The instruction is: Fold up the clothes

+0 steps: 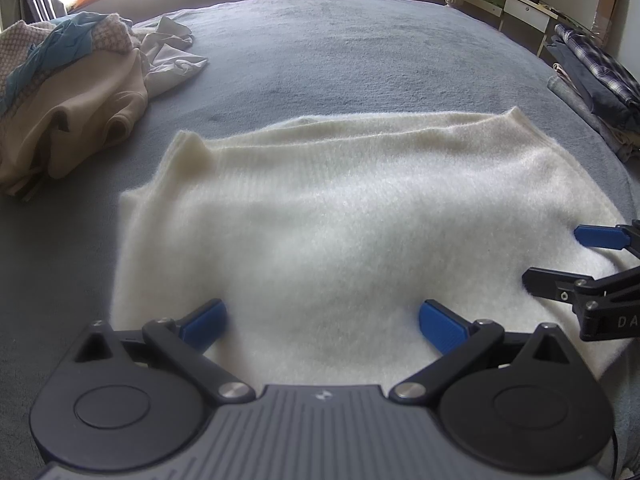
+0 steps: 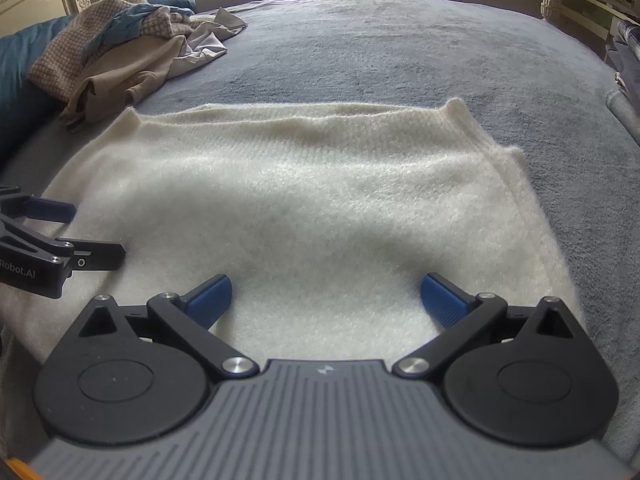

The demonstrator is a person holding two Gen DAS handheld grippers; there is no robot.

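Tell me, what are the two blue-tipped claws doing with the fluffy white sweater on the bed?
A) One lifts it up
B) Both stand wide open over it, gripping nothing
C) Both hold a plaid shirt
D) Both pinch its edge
B: the left gripper and right gripper stand spread wide over the flat white sweater, nothing between them.

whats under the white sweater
The white sweater lies flat on the grey bed cover, which shows on every side of it. Whatever lies beneath its middle is covered by the knit, so nothing else there can be told.
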